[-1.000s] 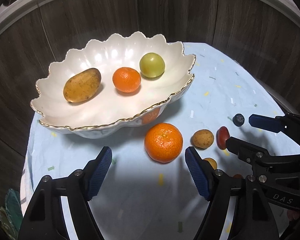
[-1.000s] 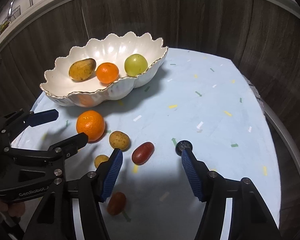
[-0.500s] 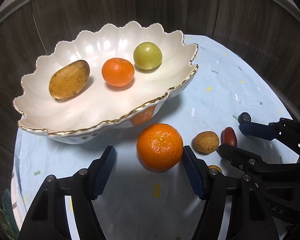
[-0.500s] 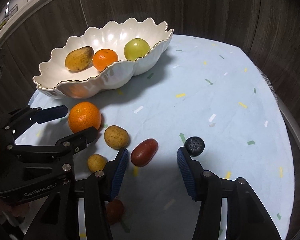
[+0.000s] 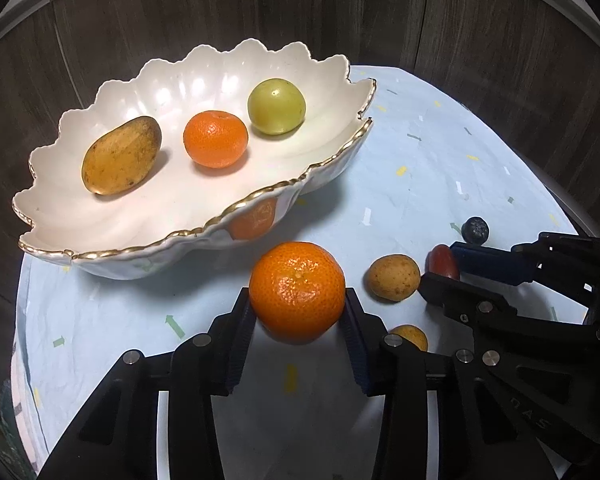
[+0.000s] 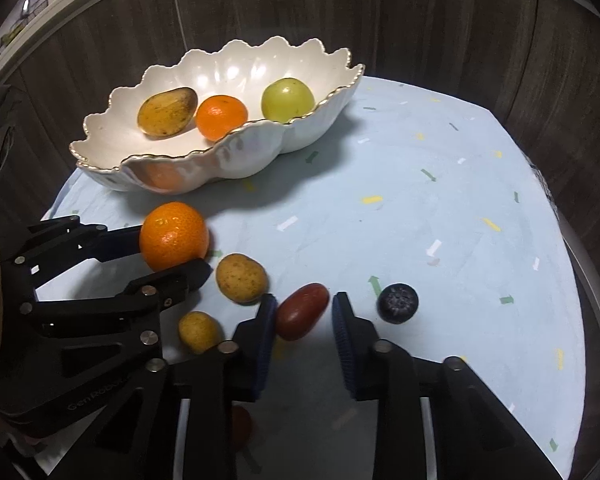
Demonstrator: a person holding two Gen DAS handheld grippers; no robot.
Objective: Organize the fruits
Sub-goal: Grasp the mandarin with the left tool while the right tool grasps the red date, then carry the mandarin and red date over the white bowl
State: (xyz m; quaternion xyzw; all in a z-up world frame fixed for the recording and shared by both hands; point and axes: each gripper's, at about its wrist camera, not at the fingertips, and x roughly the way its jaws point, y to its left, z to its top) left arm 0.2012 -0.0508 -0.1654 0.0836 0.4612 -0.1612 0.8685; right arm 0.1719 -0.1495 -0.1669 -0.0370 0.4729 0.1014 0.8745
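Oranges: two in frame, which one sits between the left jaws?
The larger orange on the blue cloth, in front of the bowl. The smaller orange lies inside the bowl, untouched.

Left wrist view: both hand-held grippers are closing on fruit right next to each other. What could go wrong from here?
1. The left hand-held gripper pinches the large orange only at its sides; being round, it could slip when lifted toward the bowl.
2. The right hand-held gripper brackets the red fruit with a gap left; closing may squirt it toward the blueberry.
3. The grippers sit close; lifting could knock the brown fruit.
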